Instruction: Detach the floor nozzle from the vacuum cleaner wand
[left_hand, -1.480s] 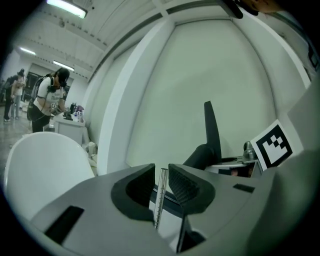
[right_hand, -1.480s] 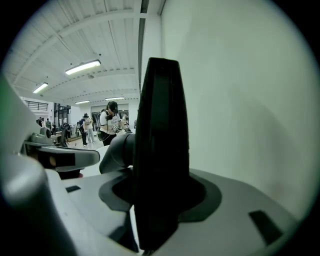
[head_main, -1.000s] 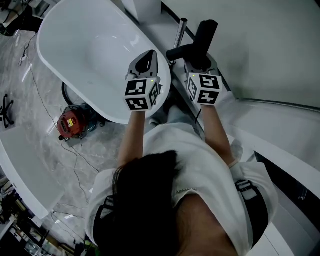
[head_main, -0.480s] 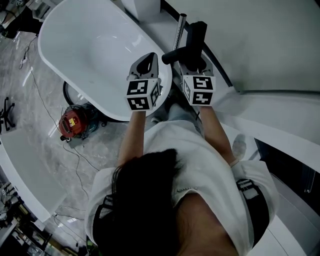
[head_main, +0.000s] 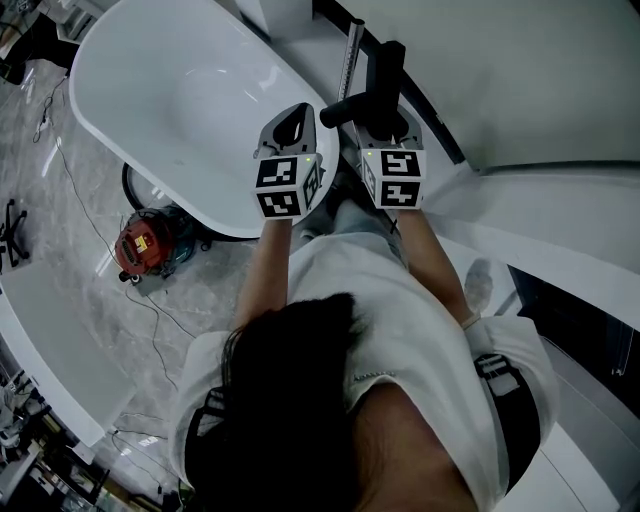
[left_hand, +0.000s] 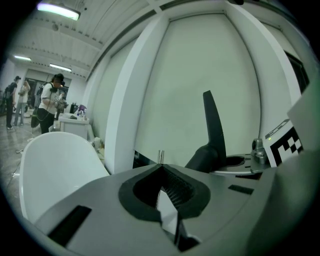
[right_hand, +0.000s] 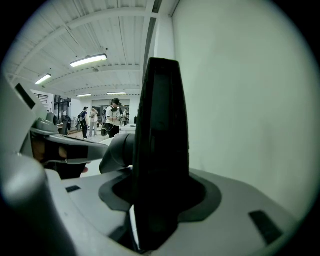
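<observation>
- Head view, progress: black floor nozzle (head_main: 388, 72) clamped upright in the right gripper (head_main: 386, 128), upper centre of frame, with its elbow neck pointing left towards the left gripper (head_main: 296, 115).
- Silver wand (head_main: 350, 55) seen just beyond that neck, running to the top edge. Joint between neck and wand too small to read. Judged either just parted or about to part. Pulling clear and setting the nozzle down judged outstanding.
- Left gripper closed, nothing in it, level with the right one and just beside the neck.
- Head view, count: two grippers, one nozzle, one wand, one white bathtub (head_main: 120, 90) at upper left, one red canister machine (head_main: 140, 246) on the floor at left centre.
- Left gripper view: jaws shut tight together at lower centre (left_hand: 160, 169), empty. One nozzle (left_hand: 213, 125) standing right of centre. One short end of silver tube (left_hand: 160, 156) showing just above the jaw tips, apart from them. At least two bystanders far off at upper left.
- Right gripper view: jaws spread wide and pressed on the nozzle (right_hand: 160, 125), which fills the centre of frame. Neck curving off to the left. Wand not visible here. One nozzle counted.
</observation>
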